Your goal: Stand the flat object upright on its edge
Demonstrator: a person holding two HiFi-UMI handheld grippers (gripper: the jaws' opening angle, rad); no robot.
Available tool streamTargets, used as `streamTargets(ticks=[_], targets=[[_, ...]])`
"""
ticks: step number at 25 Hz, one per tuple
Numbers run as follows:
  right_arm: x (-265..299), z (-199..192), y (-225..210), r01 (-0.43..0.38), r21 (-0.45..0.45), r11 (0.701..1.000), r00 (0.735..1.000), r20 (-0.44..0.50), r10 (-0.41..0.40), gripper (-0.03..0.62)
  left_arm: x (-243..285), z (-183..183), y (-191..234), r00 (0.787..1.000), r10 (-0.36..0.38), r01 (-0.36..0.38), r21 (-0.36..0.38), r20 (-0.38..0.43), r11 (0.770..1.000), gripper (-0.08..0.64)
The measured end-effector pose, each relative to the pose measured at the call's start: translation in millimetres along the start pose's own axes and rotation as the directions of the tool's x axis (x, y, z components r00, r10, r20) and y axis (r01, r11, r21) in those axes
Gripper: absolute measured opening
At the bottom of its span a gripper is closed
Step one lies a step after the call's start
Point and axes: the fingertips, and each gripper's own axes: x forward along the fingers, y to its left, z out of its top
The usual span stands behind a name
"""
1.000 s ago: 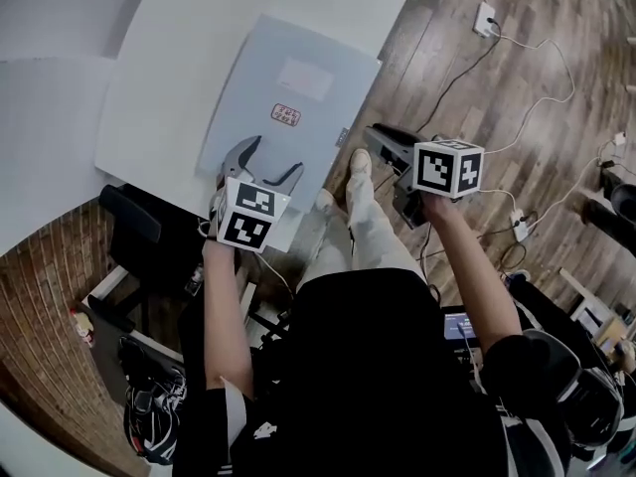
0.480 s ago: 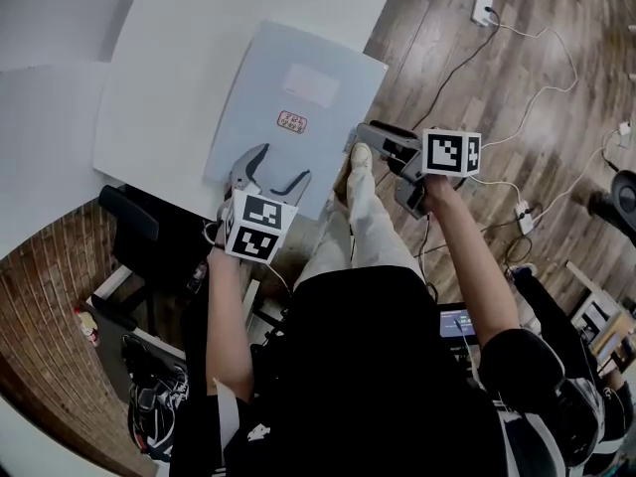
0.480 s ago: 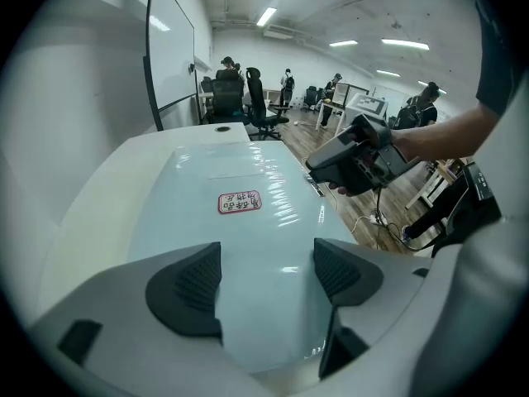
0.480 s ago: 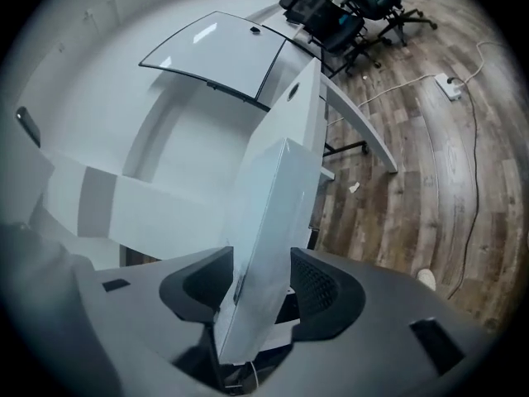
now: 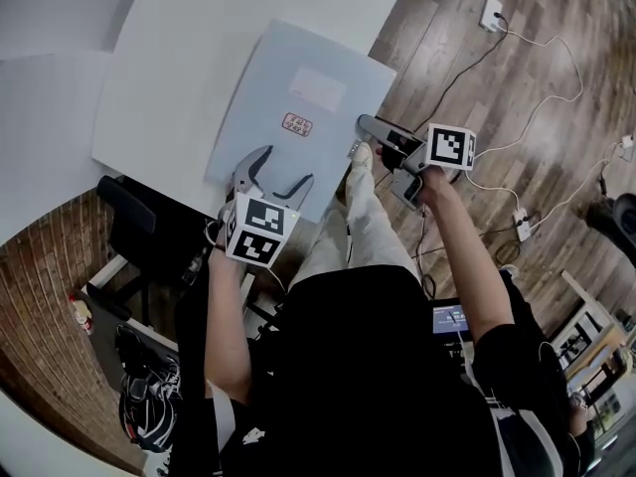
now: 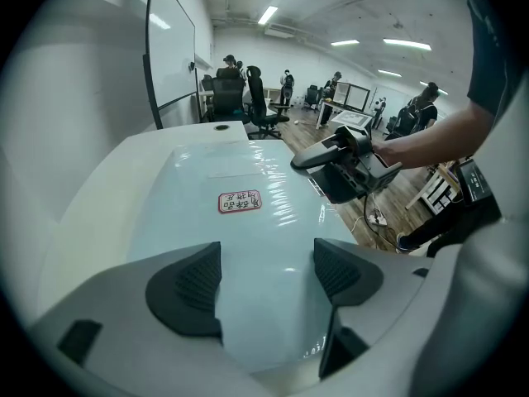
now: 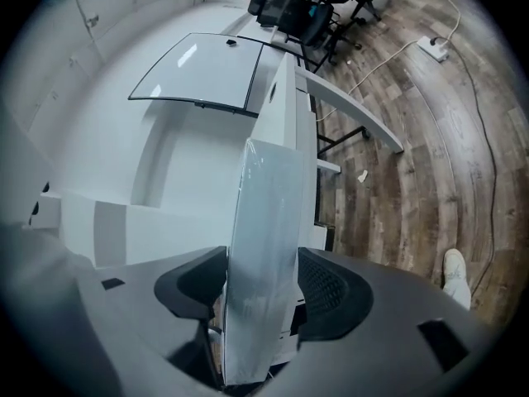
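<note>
A flat pale blue-grey wrapped board [image 5: 298, 97] with a small red label [image 5: 296, 122] lies flat on the white table [image 5: 169, 68], its near corner over the table's edge. My left gripper [image 5: 283, 167] hovers over the board's near edge, open, pads [image 6: 186, 288] apart above the glossy board [image 6: 240, 222]. My right gripper [image 5: 366, 135] is at the board's right edge, also seen from the left gripper view as the right gripper [image 6: 339, 168]. Its jaws are opening, with the board's edge [image 7: 264, 246] standing between the pads of the right gripper [image 7: 260, 292].
A black chair [image 5: 149, 232] stands under the table's near left side. Cables and a power strip [image 5: 490, 13] lie on the wooden floor at the right. The person's leg and shoe [image 5: 360, 162] are just below the board's corner. Office chairs [image 7: 306, 7] stand beyond the table.
The right gripper has moved left from beside the table onto the board's right edge, and its jaws have spread. The left gripper has hardly shifted.
</note>
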Motion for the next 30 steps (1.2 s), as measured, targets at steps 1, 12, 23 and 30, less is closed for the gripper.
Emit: streamTargets(ticks=[1,12,23,30], targets=[[2,1,-1,-0.013,0.012,1.000,1.000,-0.004,0.013,0.265,0,0,0,1.000,0.000,0.000,0.000,0.000,1.000,0.360],[28,4,4,-0.170,0.084,0.982,0.985,-0.022,0.173,0.282,2,-11,0,1.000,-0.003,0.003,-0.016,-0.016,1.000,0.359],[33,6,9,-0.152,0.065,0.986,0.988,-0.017,0.153,0.282,2,-11,-1,1.000,0.010,-0.010,-0.022,0.019,1.000,0.359],[27,8,26,-0.118,-0.021,0.993,0.993,0.002,0.118,0.282,-7,-7,-2,1.000,0.010,-0.010,-0.037,0.014,0.999,0.359]])
